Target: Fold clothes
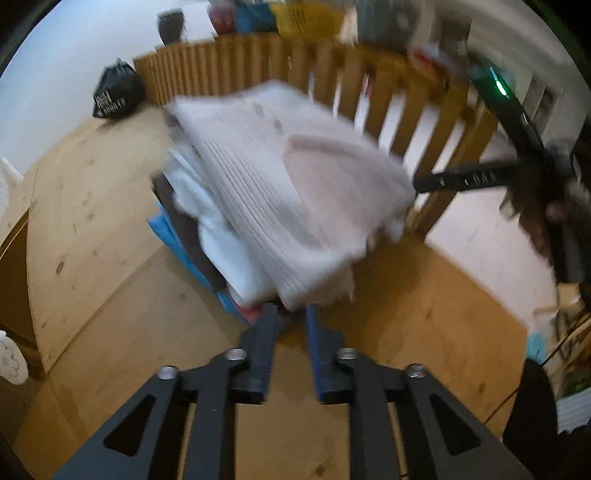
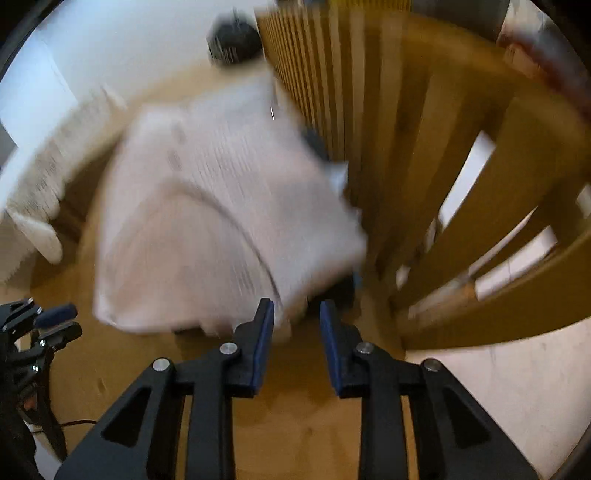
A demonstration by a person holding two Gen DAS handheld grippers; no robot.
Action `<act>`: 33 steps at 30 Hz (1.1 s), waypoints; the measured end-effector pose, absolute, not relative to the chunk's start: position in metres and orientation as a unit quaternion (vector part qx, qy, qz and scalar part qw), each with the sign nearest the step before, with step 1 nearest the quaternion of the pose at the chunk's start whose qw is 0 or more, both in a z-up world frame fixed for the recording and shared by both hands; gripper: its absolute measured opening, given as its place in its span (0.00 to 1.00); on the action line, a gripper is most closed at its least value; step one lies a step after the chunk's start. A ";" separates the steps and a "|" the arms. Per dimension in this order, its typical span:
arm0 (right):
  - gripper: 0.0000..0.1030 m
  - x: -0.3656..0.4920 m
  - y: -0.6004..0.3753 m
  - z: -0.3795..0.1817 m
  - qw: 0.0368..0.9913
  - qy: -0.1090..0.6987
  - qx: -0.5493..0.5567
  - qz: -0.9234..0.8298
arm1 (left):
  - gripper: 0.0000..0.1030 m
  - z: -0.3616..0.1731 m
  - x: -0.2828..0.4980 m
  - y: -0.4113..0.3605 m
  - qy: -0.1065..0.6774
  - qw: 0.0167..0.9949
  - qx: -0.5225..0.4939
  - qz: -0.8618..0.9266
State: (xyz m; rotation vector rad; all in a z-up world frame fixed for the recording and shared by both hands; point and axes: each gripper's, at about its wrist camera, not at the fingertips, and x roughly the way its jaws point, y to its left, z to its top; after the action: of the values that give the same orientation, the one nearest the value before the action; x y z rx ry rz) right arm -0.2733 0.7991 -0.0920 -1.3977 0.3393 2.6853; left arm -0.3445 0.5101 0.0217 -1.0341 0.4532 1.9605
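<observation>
A folded pale grey ribbed garment [image 1: 280,184] lies on top of a stack of folded clothes [image 1: 207,236] on the wooden table [image 1: 92,221]; white, brown and blue layers show beneath it. My left gripper [image 1: 291,314] is open and empty, its fingertips just short of the stack's near corner. In the right wrist view the same garment [image 2: 207,221] is blurred. My right gripper [image 2: 297,310] is open and empty at the garment's near right corner. The right gripper also shows in the left wrist view [image 1: 465,181], beside the stack's right edge. The left gripper shows at the left edge of the right wrist view [image 2: 55,321].
A wooden slatted railing [image 1: 369,92] runs behind and to the right of the stack, close to it [image 2: 406,147]. A black bag [image 1: 116,90] sits at the table's far left. White cloth [image 2: 33,206] lies at the left. Coloured boxes [image 1: 306,16] stand beyond the railing.
</observation>
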 end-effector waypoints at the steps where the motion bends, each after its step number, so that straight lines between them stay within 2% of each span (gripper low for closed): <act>1: 0.25 -0.278 0.794 -0.081 0.032 0.106 -0.439 0.892 | 0.26 0.031 -0.356 0.507 0.174 0.419 -0.401 0.796; 3: 0.26 -0.294 0.781 -0.067 -0.001 0.109 -0.421 0.901 | 0.26 0.042 -0.382 0.501 0.145 0.410 -0.391 0.811; 4: 0.31 -0.305 0.773 -0.063 -0.015 0.115 -0.418 0.901 | 0.26 0.045 -0.397 0.502 0.136 0.403 -0.385 0.819; 5: 0.44 -0.319 0.762 -0.061 -0.026 0.112 -0.416 0.902 | 0.26 0.046 -0.415 0.506 0.131 0.395 -0.378 0.827; 6: 0.51 -0.334 0.747 -0.061 -0.033 0.104 -0.415 0.903 | 0.25 0.045 -0.432 0.510 0.134 0.387 -0.371 0.833; 8: 0.51 -0.365 0.718 -0.060 -0.046 0.086 -0.412 0.906 | 0.24 0.040 -0.464 0.520 0.142 0.379 -0.362 0.840; 17: 0.51 -0.456 0.655 -0.103 -0.021 -0.006 -0.483 0.875 | 0.24 0.011 -0.544 0.533 0.053 0.420 -0.416 0.805; 19: 0.48 -0.456 0.657 -0.101 -0.022 -0.009 -0.495 0.869 | 0.24 0.008 -0.549 0.535 0.041 0.430 -0.427 0.794; 21: 0.24 -0.456 0.661 -0.099 -0.026 -0.006 -0.505 0.863 | 0.26 0.005 -0.551 0.541 0.037 0.440 -0.441 0.781; 22: 0.19 -0.456 0.665 -0.097 -0.030 0.003 -0.509 0.860 | 0.26 0.005 -0.552 0.545 0.036 0.445 -0.446 0.776; 29: 0.15 -0.455 0.693 -0.085 -0.062 0.066 -0.530 0.843 | 0.23 0.014 -0.554 0.578 0.069 0.451 -0.454 0.765; 30: 0.15 -0.455 0.697 -0.083 -0.066 0.075 -0.533 0.840 | 0.11 0.013 -0.554 0.581 0.076 0.449 -0.459 0.763; 31: 0.15 -0.454 0.701 -0.082 -0.071 0.084 -0.536 0.837 | 0.04 0.013 -0.554 0.583 0.083 0.449 -0.461 0.760; 33: 0.15 -0.454 0.709 -0.078 -0.080 0.101 -0.541 0.831 | 0.03 0.017 -0.555 0.583 0.090 0.451 -0.457 0.761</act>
State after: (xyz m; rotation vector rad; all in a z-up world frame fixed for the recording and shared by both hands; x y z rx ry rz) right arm -0.4541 0.7089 -0.0781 -1.7915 0.3360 2.7526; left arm -0.5547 0.5832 0.0170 -1.1291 0.2226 1.8809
